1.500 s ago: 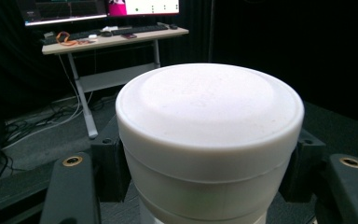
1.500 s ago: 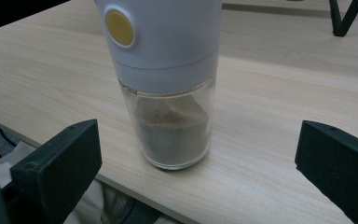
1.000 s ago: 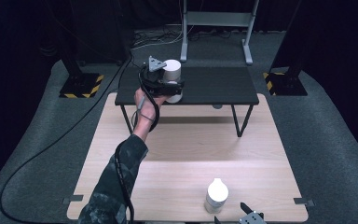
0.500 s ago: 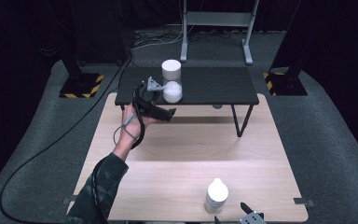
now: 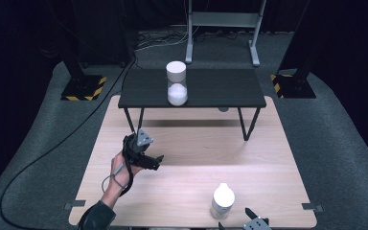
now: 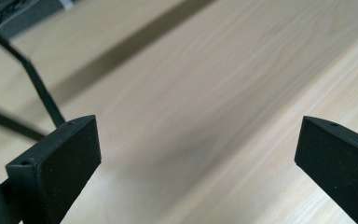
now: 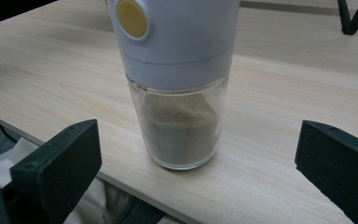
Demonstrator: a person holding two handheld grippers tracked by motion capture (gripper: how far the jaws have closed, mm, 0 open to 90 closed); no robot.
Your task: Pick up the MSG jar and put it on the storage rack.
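A clear jar with a white lid and white powder (image 5: pixel 177 83) stands on the small black table (image 5: pixel 220 88) at the back. A second clear jar with a white lid (image 5: pixel 222 201) (image 7: pixel 182 88), holding brown powder and bearing a yellow button, stands near the wooden table's front edge. My left gripper (image 5: pixel 154 163) (image 6: pixel 191 154) hovers open over the left middle of the wooden table (image 5: pixel 196 158), nothing between its jaws. My right gripper (image 5: pixel 239 218) (image 7: pixel 196 154) sits open at the front edge, just short of the brown-powder jar, jaws wide on either side of it.
The black table's thin legs (image 5: pixel 247 125) stand on the wooden table's far part. A black cable (image 5: pixel 52 148) trails across the grey floor at left. Black stands with yellow-striped bases (image 5: pixel 84 87) flank the back.
My left gripper has let go of the white-powder jar on the black table and drawn back toward the front left, now open over the wooden table. The right gripper has stayed put.
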